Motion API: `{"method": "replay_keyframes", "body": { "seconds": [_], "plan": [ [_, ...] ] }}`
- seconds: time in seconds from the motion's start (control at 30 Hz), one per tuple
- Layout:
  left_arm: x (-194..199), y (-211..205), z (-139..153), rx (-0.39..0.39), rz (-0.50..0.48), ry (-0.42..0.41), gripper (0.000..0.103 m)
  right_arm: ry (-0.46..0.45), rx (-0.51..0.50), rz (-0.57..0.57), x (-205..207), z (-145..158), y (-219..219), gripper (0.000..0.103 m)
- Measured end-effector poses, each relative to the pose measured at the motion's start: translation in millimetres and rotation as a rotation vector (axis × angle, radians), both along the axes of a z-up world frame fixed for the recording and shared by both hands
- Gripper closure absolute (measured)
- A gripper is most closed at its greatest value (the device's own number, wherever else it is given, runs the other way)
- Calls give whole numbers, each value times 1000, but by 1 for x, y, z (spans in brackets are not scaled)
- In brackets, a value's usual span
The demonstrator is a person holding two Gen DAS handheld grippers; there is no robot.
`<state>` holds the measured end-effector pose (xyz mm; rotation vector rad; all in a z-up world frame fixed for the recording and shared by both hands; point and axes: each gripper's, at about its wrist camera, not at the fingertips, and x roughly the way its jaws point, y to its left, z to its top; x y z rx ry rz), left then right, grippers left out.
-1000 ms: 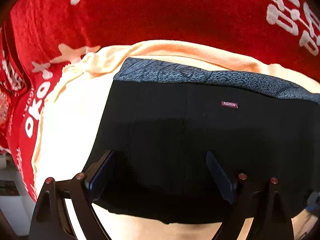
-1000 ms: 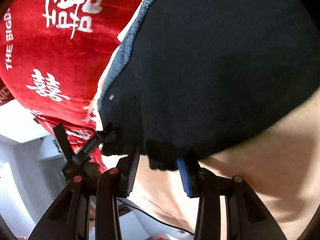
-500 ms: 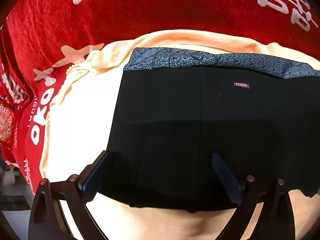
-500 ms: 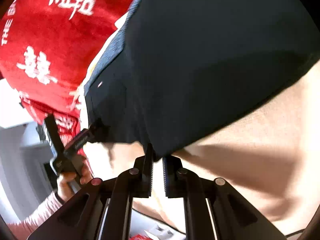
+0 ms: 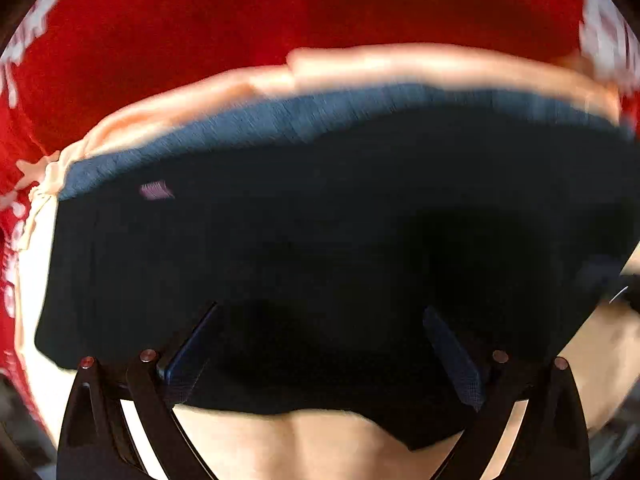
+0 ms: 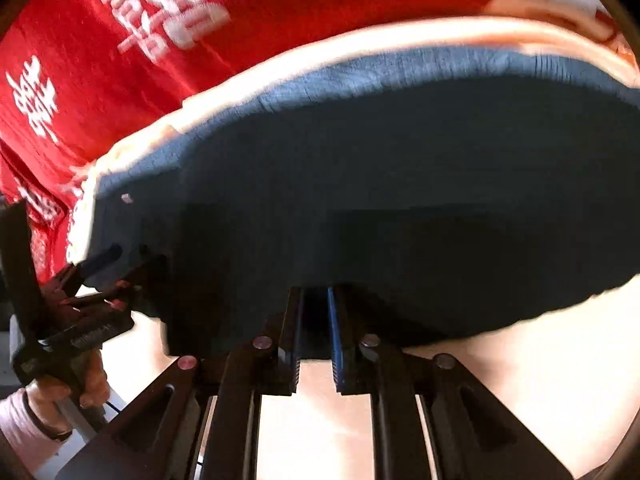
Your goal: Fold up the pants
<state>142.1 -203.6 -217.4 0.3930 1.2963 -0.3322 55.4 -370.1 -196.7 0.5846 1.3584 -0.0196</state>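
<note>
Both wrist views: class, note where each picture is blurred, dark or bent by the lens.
Left wrist view: motion blur smears the white print on the red cloth; the black pants go nearly featureless in shadow. Right wrist view: the waistband is streaked; the fisheye bows its edge into an arc.

Both my views are smeared by motion blur, strongest on the white letters of the red cloth [image 5: 160,60]. The peach sheet [image 6: 540,380] glares almost white, while the black pants [image 5: 320,240] lose their detail in shadow. The fisheye bends the edges into dark corners.
</note>
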Motion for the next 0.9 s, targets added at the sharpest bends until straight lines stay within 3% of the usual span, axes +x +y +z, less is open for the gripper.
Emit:
{"method": "replay_keyframes", "body": {
  "seconds": [0.03,0.13,0.2,0.37,0.5,0.6,0.67,0.7,0.77,0.9],
  "plan": [
    [-5,2,3,-12,4,-26,2,2,8,-3,-6,0,-1,90],
    [0,7,8,-2,15,52,3,34,70,-41,-16,5,-10,90],
    [13,6,20,-4,20,41,3,13,67,-41,-10,15,-18,90],
    [58,-28,44,-88,67,-30,3,-61,-11,5,54,29,-38,89],
    [85,-72,22,-68,82,-43,3,-42,-53,67,105,8,-45,89],
    [91,-90,-2,-34,108,-27,2,8,-75,84,119,-15,-54,93],
    [99,-82,-6,-83,163,-7,2,-31,-44,72,119,-17,-71,97],
    [101,-81,-5,-86,172,1,1,-34,-84,53,117,-14,-81,97],
    [106,-76,-1,-58,167,-13,1,-11,-201,-3,112,-9,-104,94],
    [99,-79,21,-29,145,1,2,20,-199,-107,89,7,-148,91]
  ]
}}
